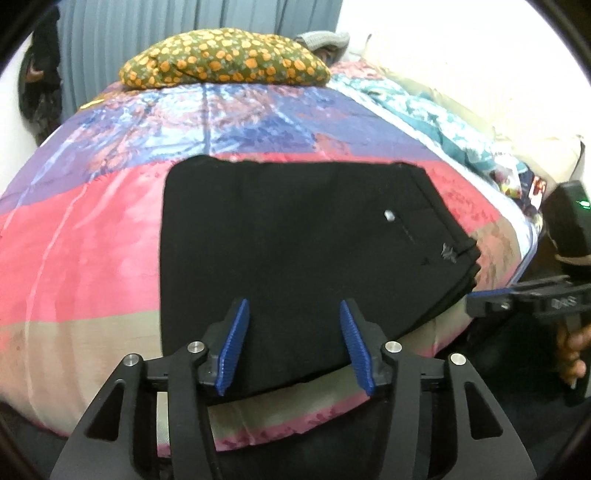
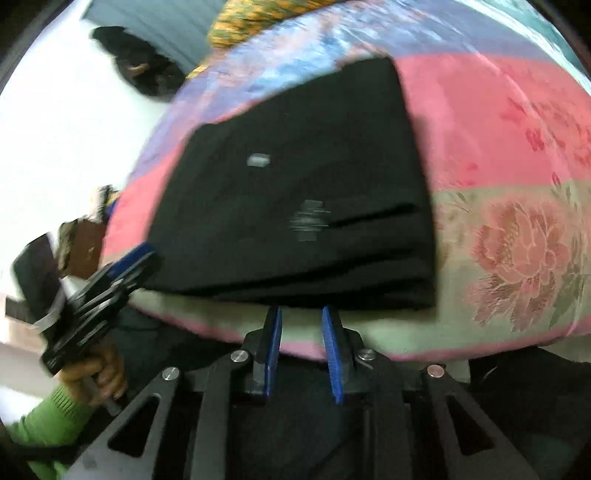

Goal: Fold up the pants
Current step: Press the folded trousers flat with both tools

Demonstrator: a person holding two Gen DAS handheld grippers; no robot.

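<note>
Left wrist camera sat just behind my left claw (image 1: 293,345), looking forward and slightly down across the bed (image 1: 85,240) from its near edge, toward the pillow (image 1: 225,61) and curtain (image 1: 166,22) at the far end. Close range; folded black pants (image 1: 295,240) filled the middle. Right wrist camera rode behind my right claw (image 2: 301,354), lower and nearer the bed edge, facing the pants (image 2: 295,206) from their right side, picture motion-blurred. Both views shared pants and quilt. Each caught the other claw: right claw (image 1: 480,299) at the left view's right margin, left claw (image 2: 136,258) at the right view's left.
</note>
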